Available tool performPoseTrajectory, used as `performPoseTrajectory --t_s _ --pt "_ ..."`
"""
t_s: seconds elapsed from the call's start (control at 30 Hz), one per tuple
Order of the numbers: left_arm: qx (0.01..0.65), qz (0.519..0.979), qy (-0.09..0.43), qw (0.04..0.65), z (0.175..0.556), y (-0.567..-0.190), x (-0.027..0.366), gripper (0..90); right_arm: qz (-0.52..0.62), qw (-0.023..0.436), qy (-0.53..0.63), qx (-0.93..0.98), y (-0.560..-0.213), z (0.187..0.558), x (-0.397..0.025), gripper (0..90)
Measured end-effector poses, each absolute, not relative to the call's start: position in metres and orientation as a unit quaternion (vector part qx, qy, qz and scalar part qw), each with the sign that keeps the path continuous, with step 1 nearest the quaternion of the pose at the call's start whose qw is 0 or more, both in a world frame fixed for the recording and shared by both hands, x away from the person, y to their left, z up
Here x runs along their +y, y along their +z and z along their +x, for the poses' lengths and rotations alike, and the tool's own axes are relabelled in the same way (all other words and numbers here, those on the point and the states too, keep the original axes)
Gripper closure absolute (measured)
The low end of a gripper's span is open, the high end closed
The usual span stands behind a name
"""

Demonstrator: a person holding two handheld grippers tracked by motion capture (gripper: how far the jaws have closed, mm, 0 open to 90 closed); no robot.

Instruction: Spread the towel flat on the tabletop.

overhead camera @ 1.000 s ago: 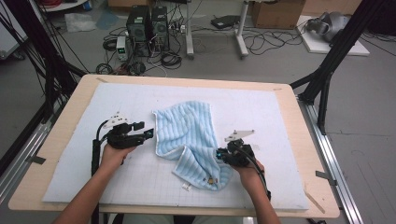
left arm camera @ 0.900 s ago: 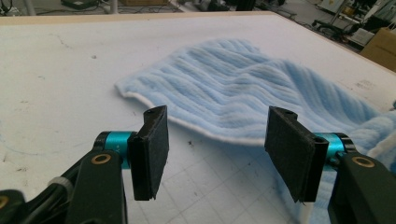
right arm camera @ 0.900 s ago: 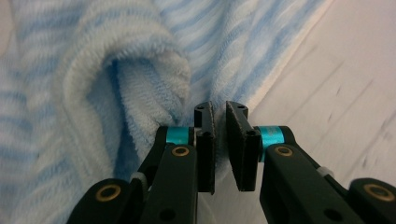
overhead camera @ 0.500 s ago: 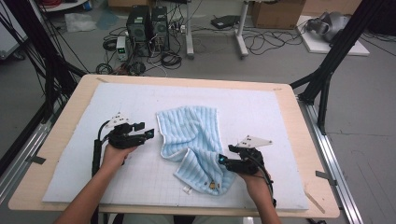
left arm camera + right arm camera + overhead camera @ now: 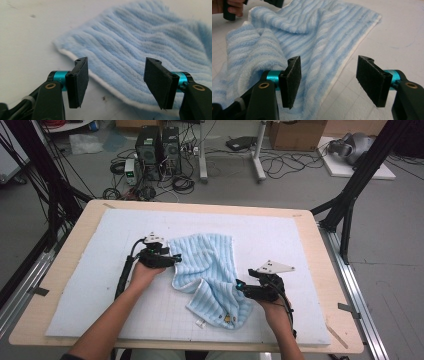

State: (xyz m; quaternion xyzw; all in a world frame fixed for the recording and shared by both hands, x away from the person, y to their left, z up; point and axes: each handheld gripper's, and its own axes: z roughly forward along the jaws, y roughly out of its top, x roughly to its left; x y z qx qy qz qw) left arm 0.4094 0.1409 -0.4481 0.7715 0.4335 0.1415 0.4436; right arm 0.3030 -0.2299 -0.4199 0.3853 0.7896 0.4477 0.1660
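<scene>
A light blue striped towel (image 5: 207,272) is seen near the middle of the high view, lying rumpled on the white padded mat (image 5: 300,240) that covers the wooden table (image 5: 70,245). Its upper part is spread fairly flat, while its lower part is bunched into a fold that runs toward the bottom centre of the frame, where a small tag (image 5: 200,323) is left sticking out. The left gripper (image 5: 172,259) is held at the towel's left edge, just left of centre in the frame, and in the left gripper view its jaws are shown spread wide with the white-hemmed border of the cloth lying between them, nothing yet clamped. The right gripper (image 5: 239,287) is held low at the lower right of the towel, and in the right gripper view its jaws are likewise parted, with the towel's long hem passing between and beneath them. Both tools appear to be lined up on opposite edges so that the cloth can be pinched at two points and pulled flat or folded. Whether either pad is already touching the pile cannot be told for certain from these angles. The mat is presumably there to let the lower jaw slide under the hem.
</scene>
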Motion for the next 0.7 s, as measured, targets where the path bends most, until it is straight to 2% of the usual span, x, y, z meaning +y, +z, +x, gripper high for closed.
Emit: performPoseTrajectory --t_s 0.03,0.07,0.13,0.17,0.2,0.23,0.3,0.37,0.6,0.67,0.7 --pt "0.418 0.791 0.155 0.419 0.411 -0.451 0.129 35.0 0.386 0.165 0.448 0.789 -0.420 0.303 -0.230 36.2" --pt "0.418 0.791 0.155 0.419 0.411 -0.451 0.129 35.7 0.386 0.164 0.447 0.790 -0.421 0.303 -0.231 36.2" --pt "0.391 0.808 0.191 0.398 0.408 -0.450 0.119 44.7 0.384 0.164 0.447 0.791 -0.421 0.302 -0.231 36.2" --pt "0.391 0.808 0.191 0.398 0.408 -0.450 0.119 54.1 0.385 0.163 0.447 0.791 -0.421 0.302 -0.231 36.2" --pt "0.382 0.810 0.188 0.403 0.408 -0.450 0.119 54.1 0.385 0.163 0.447 0.791 -0.421 0.302 -0.231 36.2" --pt "0.379 0.811 0.191 0.402 0.409 -0.450 0.120 79.7 0.383 0.163 0.448 0.791 -0.421 0.302 -0.231 36.2" --pt "0.386 0.809 0.183 0.403 0.415 -0.449 0.125 82.9 0.380 0.161 0.447 0.794 -0.422 0.302 -0.229 36.2" --pt "0.419 0.791 0.201 0.397 0.430 -0.446 0.140 83.0 0.379 0.159 0.446 0.795 -0.422 0.302 -0.228 36.4" --pt "0.479 0.741 0.212 0.419 0.459 -0.448 0.175 82.9 0.380 0.157 0.447 0.795 -0.424 0.303 -0.229 36.5" --pt "0.496 0.725 0.209 0.430 0.461 -0.449 0.181 73.3 0.381 0.156 0.446 0.795 -0.425 0.304 -0.228 36.4" --pt "0.505 0.717 0.206 0.433 0.461 -0.449 0.183 59.8 0.381 0.157 0.447 0.794 -0.425 0.304 -0.228 36.4"
